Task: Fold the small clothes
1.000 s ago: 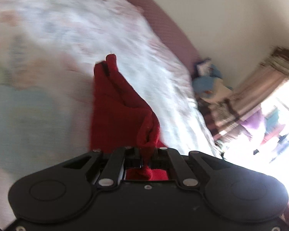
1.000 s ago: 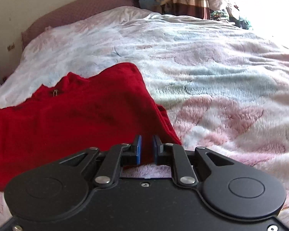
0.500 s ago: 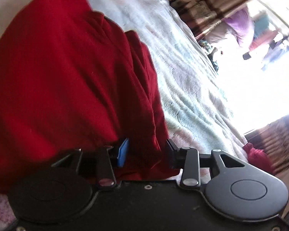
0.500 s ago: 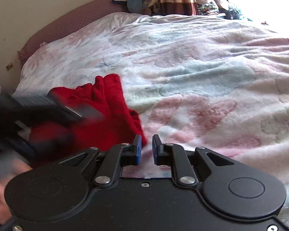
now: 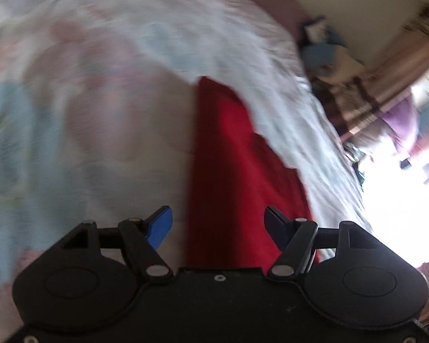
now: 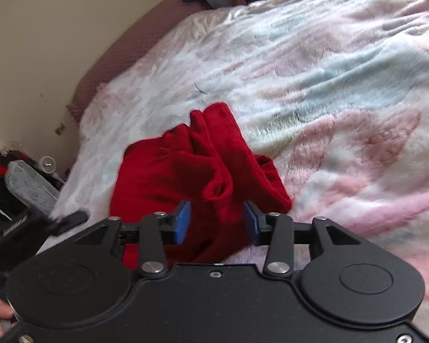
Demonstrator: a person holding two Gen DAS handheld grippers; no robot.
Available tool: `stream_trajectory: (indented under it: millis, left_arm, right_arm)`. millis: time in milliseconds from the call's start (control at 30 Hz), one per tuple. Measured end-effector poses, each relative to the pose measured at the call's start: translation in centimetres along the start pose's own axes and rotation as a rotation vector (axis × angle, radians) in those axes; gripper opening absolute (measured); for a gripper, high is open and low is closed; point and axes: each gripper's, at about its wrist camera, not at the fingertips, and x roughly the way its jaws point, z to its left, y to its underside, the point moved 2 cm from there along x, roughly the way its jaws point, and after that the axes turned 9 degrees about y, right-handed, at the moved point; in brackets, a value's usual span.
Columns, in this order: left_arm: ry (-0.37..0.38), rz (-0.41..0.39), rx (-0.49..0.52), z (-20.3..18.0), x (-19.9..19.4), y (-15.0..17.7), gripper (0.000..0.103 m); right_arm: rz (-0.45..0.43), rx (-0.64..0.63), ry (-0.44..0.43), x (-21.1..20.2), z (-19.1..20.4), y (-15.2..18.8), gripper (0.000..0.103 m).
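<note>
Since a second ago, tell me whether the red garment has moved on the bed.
Yes. In the right wrist view the red garment has bunched into a narrower heap, its spread left part drawn in toward the middle of the floral blanket.

Both cameras sit on the grippers, looking forward and down along the fingers, close above the blanket. The left view is tilted and blurred, facing the bright window. Both share the red cloth, blanket and far wall.
</note>
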Motion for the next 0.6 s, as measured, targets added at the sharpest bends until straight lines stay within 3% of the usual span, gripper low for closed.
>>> stream_trajectory:
  millis: [100,167,367,467,533,600]
  left_arm:
    - [-0.017,0.018,-0.011,0.6,0.3,0.0,0.070]
    - [-0.018,0.034,0.006,0.5,0.8,0.0,0.070]
    - [0.020,0.073,0.055,-0.8,2.3,0.6,0.073]
    - [-0.007,0.114,0.057,-0.6,3.7,1.2,0.074]
    - [-0.009,0.113,0.070,-0.7,3.9,1.2,0.077]
    - [-0.007,0.123,0.081,-0.8,4.0,1.2,0.077]
  right_arm:
    - [0.017,0.003,0.010,1.9,0.5,-0.5,0.041]
    - [0.026,-0.009,0.009,2.5,1.0,-1.1,0.008]
    - [-0.121,-0.014,0.038,-2.2,0.8,-2.5,0.003]
    - [-0.074,-0.015,0.108,-0.8,-1.0,-1.5,0.003]
    - [0.013,0.023,0.078,1.1,-2.5,-0.5,0.004]
    - [0.020,0.069,0.055,1.6,-3.5,-0.2,0.004]
